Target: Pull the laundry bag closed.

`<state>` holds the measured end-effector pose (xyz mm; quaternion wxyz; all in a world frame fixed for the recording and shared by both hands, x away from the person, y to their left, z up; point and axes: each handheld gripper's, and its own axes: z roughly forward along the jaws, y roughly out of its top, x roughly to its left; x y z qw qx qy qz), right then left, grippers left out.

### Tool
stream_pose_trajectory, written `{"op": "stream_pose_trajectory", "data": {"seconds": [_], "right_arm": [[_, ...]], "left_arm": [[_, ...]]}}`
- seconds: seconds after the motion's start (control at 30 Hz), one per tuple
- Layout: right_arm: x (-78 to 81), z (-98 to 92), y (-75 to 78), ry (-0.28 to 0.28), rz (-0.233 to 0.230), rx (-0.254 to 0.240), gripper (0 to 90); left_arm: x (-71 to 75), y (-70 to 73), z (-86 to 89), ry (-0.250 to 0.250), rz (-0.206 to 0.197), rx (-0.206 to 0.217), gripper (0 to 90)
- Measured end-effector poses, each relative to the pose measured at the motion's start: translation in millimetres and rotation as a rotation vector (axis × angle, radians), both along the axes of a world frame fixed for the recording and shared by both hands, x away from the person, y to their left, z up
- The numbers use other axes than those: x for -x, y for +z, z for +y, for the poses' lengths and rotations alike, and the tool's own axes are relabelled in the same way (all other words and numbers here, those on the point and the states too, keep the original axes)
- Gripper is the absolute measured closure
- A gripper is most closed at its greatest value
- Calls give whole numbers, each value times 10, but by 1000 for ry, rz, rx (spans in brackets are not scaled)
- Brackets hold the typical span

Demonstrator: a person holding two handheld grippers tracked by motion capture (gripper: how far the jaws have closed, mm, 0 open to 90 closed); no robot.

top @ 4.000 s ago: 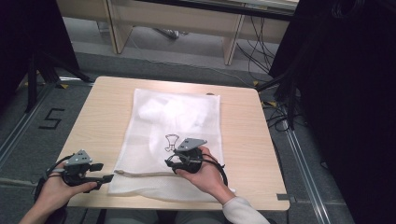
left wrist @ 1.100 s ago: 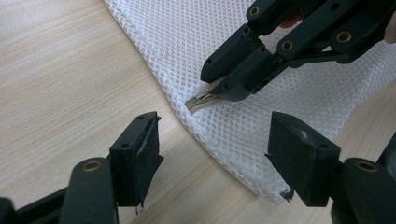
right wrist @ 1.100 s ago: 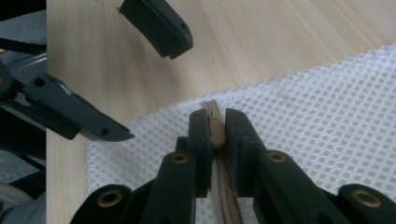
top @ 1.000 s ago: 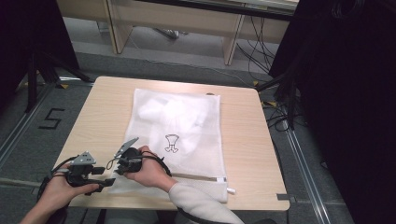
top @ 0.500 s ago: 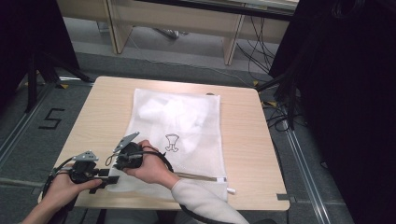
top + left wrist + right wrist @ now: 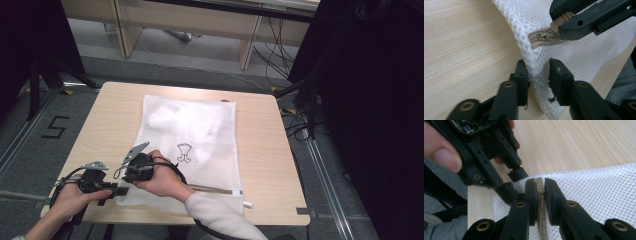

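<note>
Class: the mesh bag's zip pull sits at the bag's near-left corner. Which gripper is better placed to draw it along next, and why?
Right. The right gripper is already shut on the zip pull, while the left gripper, jaws just closing, straddles the mesh bag corner to anchor it.

Light wood table (image 6: 260, 150); 1 white mesh laundry bag (image 6: 200, 130) flat on it, w/ zipper at near edge.

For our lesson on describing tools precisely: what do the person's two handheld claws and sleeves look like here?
Both the left claw and the right claw are black, each topped by a grey three-cornered plate and trailing a black cable. Close up, their jaws are jointed black bars with brass-coloured pivot rings and blocky pads. The right arm wears a light grey sleeve.
</note>
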<state>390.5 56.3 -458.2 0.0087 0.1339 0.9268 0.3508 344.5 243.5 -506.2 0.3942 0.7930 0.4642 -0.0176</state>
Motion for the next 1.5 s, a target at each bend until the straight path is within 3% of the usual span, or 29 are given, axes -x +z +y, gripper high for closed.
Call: {"op": "stream_pose_trajectory", "data": {"seconds": [0.17,0.33,0.7,1.0,1.23,1.5], "right_arm": [[7,-39,-23,3,9,21,821],[8,-118,-39,24,15,75,822],[4,-193,-74,17,31,109,824],[11,-231,-97,24,36,115,824],[46,-259,-109,-13,48,142,824],[35,-295,-116,15,45,130,824]], "left_arm": [[-6,23,-10,5,21,3,830],[2,58,-12,24,23,32,852],[15,90,11,36,14,71,857],[21,99,-1,28,2,54,857],[37,106,-27,45,1,32,858],[44,117,-13,47,-4,45,858]]}}
